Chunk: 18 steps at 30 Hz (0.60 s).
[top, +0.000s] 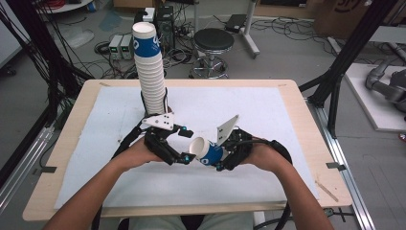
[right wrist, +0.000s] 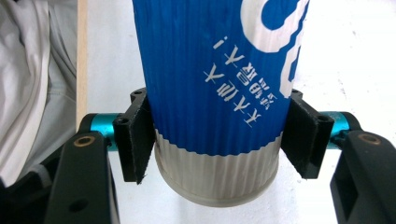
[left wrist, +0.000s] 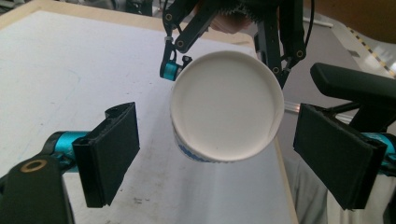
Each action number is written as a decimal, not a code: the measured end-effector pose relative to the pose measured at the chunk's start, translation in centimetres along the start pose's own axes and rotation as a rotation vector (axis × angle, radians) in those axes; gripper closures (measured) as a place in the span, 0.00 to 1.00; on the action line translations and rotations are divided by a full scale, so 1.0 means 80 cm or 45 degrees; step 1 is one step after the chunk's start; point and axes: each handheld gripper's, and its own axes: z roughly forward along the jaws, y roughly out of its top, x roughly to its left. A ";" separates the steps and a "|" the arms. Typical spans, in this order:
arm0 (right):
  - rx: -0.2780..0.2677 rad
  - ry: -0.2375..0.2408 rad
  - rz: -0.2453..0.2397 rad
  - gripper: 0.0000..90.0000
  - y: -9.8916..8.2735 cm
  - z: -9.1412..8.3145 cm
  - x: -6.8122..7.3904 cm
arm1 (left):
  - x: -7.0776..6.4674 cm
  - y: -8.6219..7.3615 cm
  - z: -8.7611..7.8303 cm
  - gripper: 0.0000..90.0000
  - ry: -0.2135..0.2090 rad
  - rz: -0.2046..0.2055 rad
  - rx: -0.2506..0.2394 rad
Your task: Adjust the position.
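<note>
The blue-and-white paper cup [top: 207, 152] hangs tipped on its side just above the surface [top: 287, 143], its open mouth facing the left claw [top: 183, 144]. The right claw [top: 218, 153] is clamped on the cup's ribbed wall near its base, both pads pressing. The left claw stands wide open, its pads apart from the rim on either side. A tall cup stack [top: 149, 72] rises behind the left hand [top: 139, 153].

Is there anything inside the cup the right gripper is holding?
The left gripper view looks straight into the cup: a bare white interior and bottom, nothing in it. The right gripper clamps its ribbed wall near the base.
</note>
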 end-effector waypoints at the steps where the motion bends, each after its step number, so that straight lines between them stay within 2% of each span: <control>1: 0.006 0.003 -0.006 0.39 0.002 0.001 0.000 | 0.000 0.002 0.002 0.16 -0.001 0.013 0.019; 8: 0.052 0.015 -0.010 0.38 0.009 0.006 0.001 | 0.000 0.008 0.020 0.16 -0.020 0.045 0.112; 12: 0.059 0.033 -0.014 0.38 0.011 0.008 0.002 | 0.002 0.007 0.027 0.18 -0.029 0.041 0.142; 18: 0.113 0.020 -0.018 0.38 0.012 0.010 0.005 | 0.006 0.006 0.032 0.31 -0.076 0.036 0.161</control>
